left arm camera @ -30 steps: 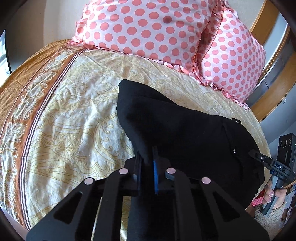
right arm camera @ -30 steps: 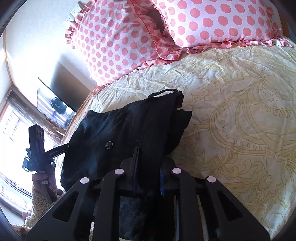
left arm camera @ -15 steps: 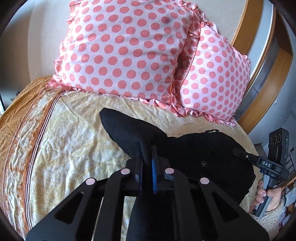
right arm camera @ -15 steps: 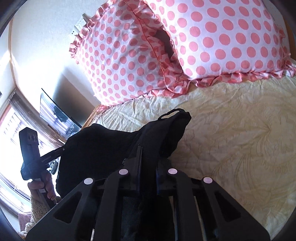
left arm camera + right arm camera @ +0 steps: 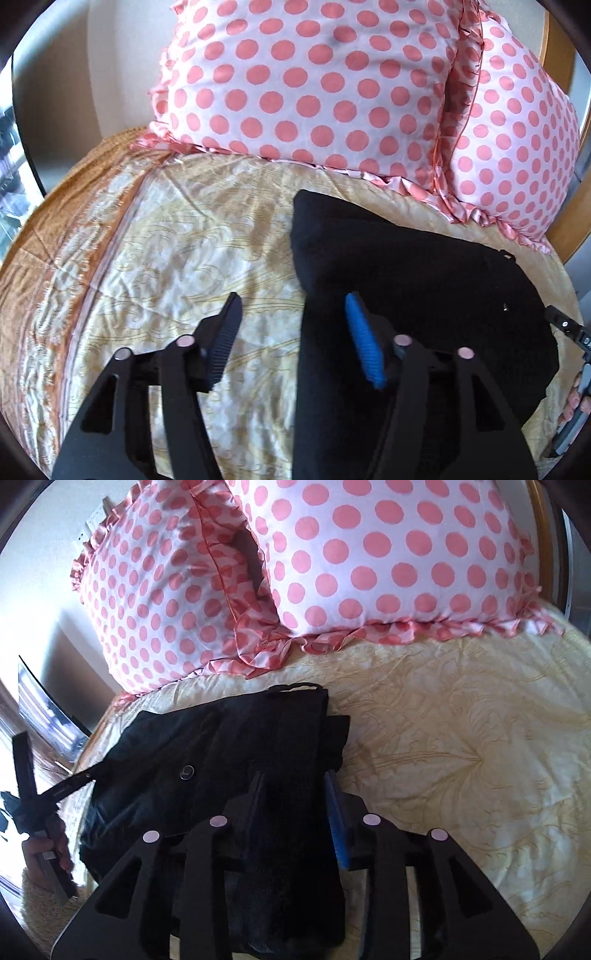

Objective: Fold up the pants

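Note:
The black pants (image 5: 424, 280) lie folded on the yellow patterned bedspread (image 5: 177, 266), just below the pillows. My left gripper (image 5: 291, 306) is open, its jaws wide apart over the pants' left edge, with the blue-padded finger resting on the cloth. In the right wrist view the pants (image 5: 229, 746) lie flat with a button showing. My right gripper (image 5: 293, 779) is open, with a strip of black cloth lying between the spread fingers. The left gripper's tool also shows in the right wrist view at the left edge (image 5: 26, 794).
Two pink polka-dot pillows (image 5: 314, 81) lean against the wooden headboard (image 5: 561, 44) behind the pants. The bedspread's orange border (image 5: 74, 206) runs along the left side. A window and a dark screen (image 5: 48, 709) are at the left of the right wrist view.
Both grippers have opened and let go of the pants. The pants have dropped from a lifted fold to lie flat on the bed near the pillows.

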Demonstrator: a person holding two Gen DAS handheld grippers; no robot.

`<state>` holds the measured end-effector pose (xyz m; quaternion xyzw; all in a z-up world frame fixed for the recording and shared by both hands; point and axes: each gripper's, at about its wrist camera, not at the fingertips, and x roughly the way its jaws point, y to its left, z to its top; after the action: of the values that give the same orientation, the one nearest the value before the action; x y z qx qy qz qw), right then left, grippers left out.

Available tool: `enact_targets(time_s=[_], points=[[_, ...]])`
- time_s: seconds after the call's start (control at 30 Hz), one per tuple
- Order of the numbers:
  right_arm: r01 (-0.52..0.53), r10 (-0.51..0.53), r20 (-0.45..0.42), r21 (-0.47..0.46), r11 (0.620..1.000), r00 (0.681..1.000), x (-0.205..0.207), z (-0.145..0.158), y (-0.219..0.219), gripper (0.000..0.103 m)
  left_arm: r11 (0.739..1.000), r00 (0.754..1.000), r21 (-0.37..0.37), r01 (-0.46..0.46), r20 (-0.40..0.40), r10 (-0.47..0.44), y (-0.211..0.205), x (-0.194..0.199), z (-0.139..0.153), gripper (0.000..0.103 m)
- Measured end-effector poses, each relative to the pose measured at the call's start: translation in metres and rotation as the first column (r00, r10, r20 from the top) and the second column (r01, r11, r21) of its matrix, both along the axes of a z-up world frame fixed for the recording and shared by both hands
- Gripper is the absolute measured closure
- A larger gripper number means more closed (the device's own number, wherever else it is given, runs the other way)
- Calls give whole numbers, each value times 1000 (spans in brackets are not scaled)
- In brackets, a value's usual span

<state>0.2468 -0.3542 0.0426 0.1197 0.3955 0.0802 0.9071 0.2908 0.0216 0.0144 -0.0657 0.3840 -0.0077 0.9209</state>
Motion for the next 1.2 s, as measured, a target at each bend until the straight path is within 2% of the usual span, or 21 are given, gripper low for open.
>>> enact_targets(time_s=[0.07, 0.17, 0.27, 0.37, 0.43, 0.5, 0.57, 0.63, 0.73, 0.8, 0.83, 0.87, 0.9, 0.93, 1.03, 1.2], points=[[-22, 23, 49, -26, 999, 999, -19, 9, 10, 69, 999, 999, 50, -1, 43, -1, -2, -18, 9, 36], [-99, 100, 76, -14, 995, 992, -42, 11, 31, 69, 997, 995, 36, 63, 77, -66, -18, -50, 17, 28], [-158, 159, 52, -21, 987, 986, -57, 2, 54, 69, 986, 983, 19, 163, 84, -164, -46, -76, 13, 26], [-155, 155, 3, -35, 987, 988, -54, -12, 64, 69, 972, 971, -1, 235, 46, -234, -69, -83, -1, 26], [-139, 138, -55, -16, 990, 989, -50, -27, 63, 69, 973, 973, 22, 231, -21, -230, -77, -75, -18, 27], [-124, 127, -61, 58, 991, 990, -48, -35, 56, 69, 972, 971, 33, 231, -63, -229, -77, -67, -36, 27], [-121, 128, -73, 95, 988, 989, -47, -37, 51, 69, 974, 975, 54, 219, -58, -216, -79, -68, -36, 27], [-118, 126, -75, 104, 988, 989, -47, -36, 50, 69, 977, 977, 40, 210, -56, -207, -80, -67, -35, 27], [-98, 99, -8, 81, 992, 995, -65, -26, 52, 69, 981, 982, 23, 190, -11, -190, -77, -79, -31, 25], [-83, 81, 43, 40, 996, 996, -82, -22, 56, 68, 984, 983, 33, 175, 48, -176, -75, -99, -27, 14], [-70, 68, 64, 19, 997, 996, -92, -21, 58, 56, 985, 982, 51, 165, 87, -169, -75, -111, -24, 3], [-49, 49, 89, -4, 999, 995, -102, -22, 61, 45, 987, 981, 82, 137, 130, -147, -76, -124, -22, 2], [-29, 32, 121, -27, 999, 992, -114, -22, 65, 16, 988, 976, 114, 109, 174, -128, -78, -137, -21, 2], [-19, 27, 158, -49, 999, 987, -125, -21, 70, 11, 986, 971, 135, 95, 206, -122, -80, -148, -21, 2], [5, 26, 227, -133, 991, 974, -155, -24, 87, 12, 980, 961, 189, 63, 255, -111, -89, -177, -26, 2], [83, -40, 258, -158, 984, 965, -180, -32, 92, 12, 969, 968, 235, 77, 217, -129, -98, -202, -37, 2]])
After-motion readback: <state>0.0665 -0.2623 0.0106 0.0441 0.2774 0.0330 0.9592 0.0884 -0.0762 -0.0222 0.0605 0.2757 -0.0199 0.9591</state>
